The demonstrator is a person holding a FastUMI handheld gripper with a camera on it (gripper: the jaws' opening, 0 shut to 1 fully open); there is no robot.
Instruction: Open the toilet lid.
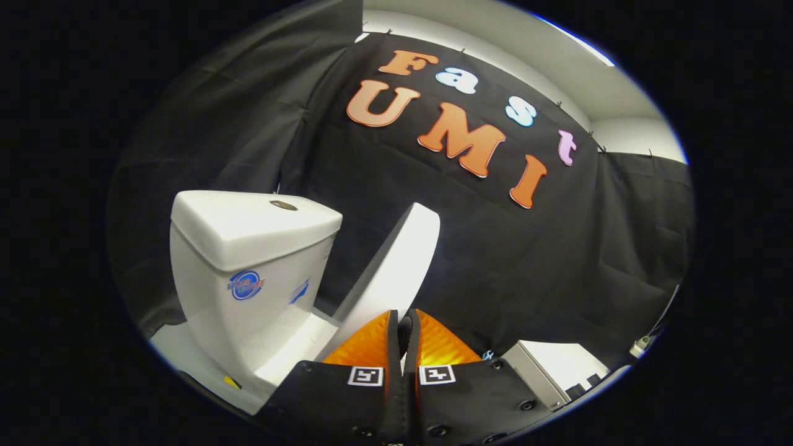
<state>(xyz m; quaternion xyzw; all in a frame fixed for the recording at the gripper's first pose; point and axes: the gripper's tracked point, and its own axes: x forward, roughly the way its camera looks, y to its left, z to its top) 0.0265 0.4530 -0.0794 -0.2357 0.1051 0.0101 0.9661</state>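
lid: raised, tilted toward tank, not yet resting on it | gripper: fingers closed on lid's edge (apparently) | left: finish swing, release

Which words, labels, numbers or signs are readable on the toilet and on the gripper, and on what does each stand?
No text is readable.
Round blue sticker on the tank front: too blurred to read.
Smaller blue mark on the tank's side: too blurred.
Two square markers on the gripper: black-and-white patterns, no words.
The gripper's fingers are shut together at the raised toilet lid, at its lower edge.
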